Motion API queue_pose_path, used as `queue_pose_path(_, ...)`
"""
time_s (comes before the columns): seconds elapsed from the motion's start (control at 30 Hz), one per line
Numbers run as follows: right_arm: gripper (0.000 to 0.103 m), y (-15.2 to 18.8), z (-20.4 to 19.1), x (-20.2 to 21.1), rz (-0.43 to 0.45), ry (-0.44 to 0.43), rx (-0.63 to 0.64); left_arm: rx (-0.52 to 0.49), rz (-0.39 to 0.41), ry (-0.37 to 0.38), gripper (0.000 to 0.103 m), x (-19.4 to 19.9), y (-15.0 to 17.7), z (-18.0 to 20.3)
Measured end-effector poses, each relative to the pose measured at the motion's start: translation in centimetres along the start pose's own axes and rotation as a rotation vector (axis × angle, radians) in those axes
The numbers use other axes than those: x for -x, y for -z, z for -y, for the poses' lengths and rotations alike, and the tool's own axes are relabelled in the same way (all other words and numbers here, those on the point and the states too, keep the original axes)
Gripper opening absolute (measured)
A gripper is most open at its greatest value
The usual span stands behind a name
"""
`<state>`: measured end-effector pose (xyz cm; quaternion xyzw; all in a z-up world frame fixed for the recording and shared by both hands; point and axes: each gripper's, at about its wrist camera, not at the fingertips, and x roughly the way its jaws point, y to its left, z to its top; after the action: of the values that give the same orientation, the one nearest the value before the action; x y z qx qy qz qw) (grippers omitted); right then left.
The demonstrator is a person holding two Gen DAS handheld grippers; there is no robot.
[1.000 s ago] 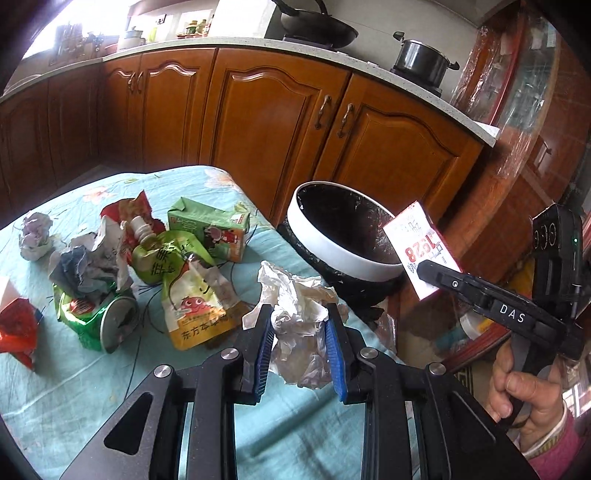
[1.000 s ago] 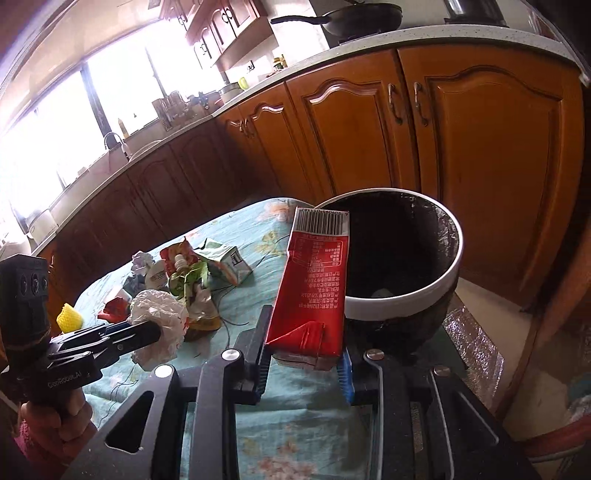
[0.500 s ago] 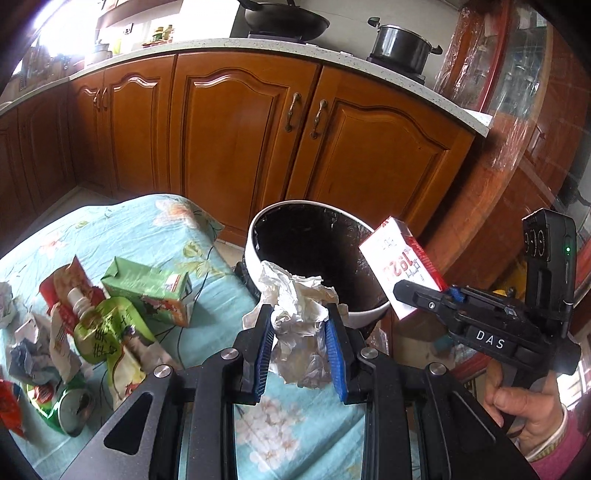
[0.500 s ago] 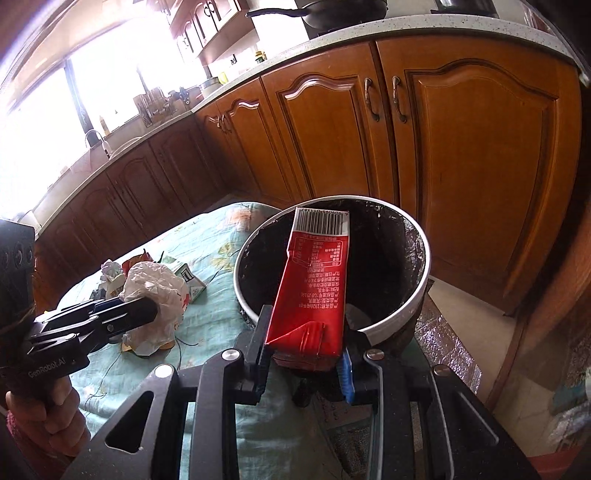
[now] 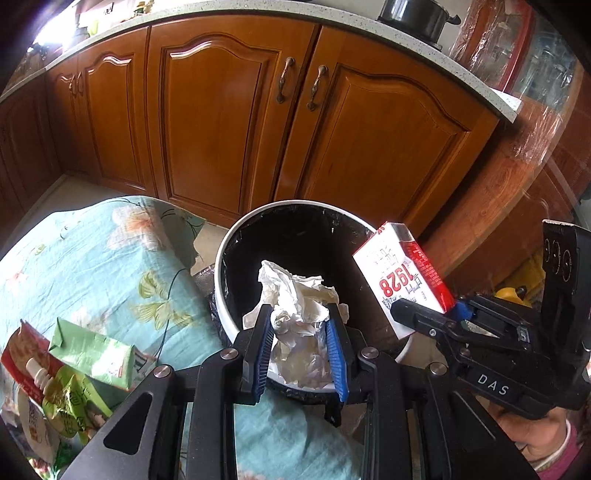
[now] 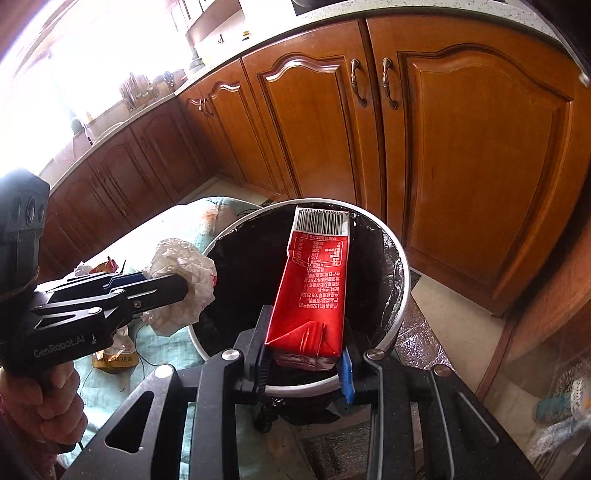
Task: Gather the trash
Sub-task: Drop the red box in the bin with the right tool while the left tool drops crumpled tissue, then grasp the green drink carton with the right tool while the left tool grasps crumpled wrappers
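Observation:
My left gripper [image 5: 300, 338] is shut on a crumpled white paper wad [image 5: 299, 306] and holds it over the near rim of the white-rimmed bin [image 5: 236, 236] lined with a black bag. My right gripper [image 6: 304, 356] is shut on the base of a red carton [image 6: 312, 280], which tilts out above the bin's opening [image 6: 400, 258]. In the left wrist view the same carton [image 5: 404, 278] shows its white face at the bin's right edge, clamped by the right gripper [image 5: 428, 314]. In the right wrist view the left gripper [image 6: 192, 277] and its paper wad [image 6: 181, 277] hang at the bin's left rim.
A teal flowered cloth [image 5: 92, 251] covers the table left of the bin. A green carton [image 5: 92, 354] and several pouches [image 5: 55, 398] lie at its lower left. Wooden cabinet doors [image 5: 229, 118] stand behind the bin; a pot [image 5: 417, 14] sits on the counter.
Both grippers moved from above the table toward the bin. The paper wad and the red carton, still gripped, now hang over its opening, and most table litter has slid out of the left view.

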<state>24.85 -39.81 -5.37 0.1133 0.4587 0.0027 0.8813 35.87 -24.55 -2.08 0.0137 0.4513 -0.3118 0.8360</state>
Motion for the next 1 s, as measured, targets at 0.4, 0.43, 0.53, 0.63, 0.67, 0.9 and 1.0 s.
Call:
queue_pose_path(0.4,0.033,-1.2,1.6,-1.5,-0.025,0.013,-0.006,-0.001,-0.018,-0.014,0.045,-2.9,-1.2,0.6)
queue_pose_path(0.43,0.034,-1.2,1.7,-1.5,-0.024,0.017,-0.008,0.007,-0.013,-0.013,0.052,-2.7,-1.0,0.5)
queue_pose_path(0.53,0.044,-1.0,2.0,-1.1,-0.012,0.012,-0.028,0.033,0.006,0.009,0.054,-1.6,-0.5,-0.2)
queue_pose_path(0.63,0.047,-0.4,2.3,-0.1,0.017,0.014,-0.047,0.051,0.036,0.017,0.054,0.0,0.4,-0.7)
queue_pose_path(0.67,0.049,-0.1,2.3,0.4,0.031,0.008,-0.056,0.058,0.049,0.02,0.054,0.6,0.8,-0.9)
queue_pose_path(0.9,0.081,2.8,1.5,3.5,0.143,-0.063,-0.13,0.141,0.141,-0.004,0.061,5.7,5.8,-2.9)
queue_pose_path(1.0,0.088,4.5,1.0,4.1,0.168,-0.122,-0.187,0.181,0.16,-0.032,0.062,7.7,8.7,-3.9)
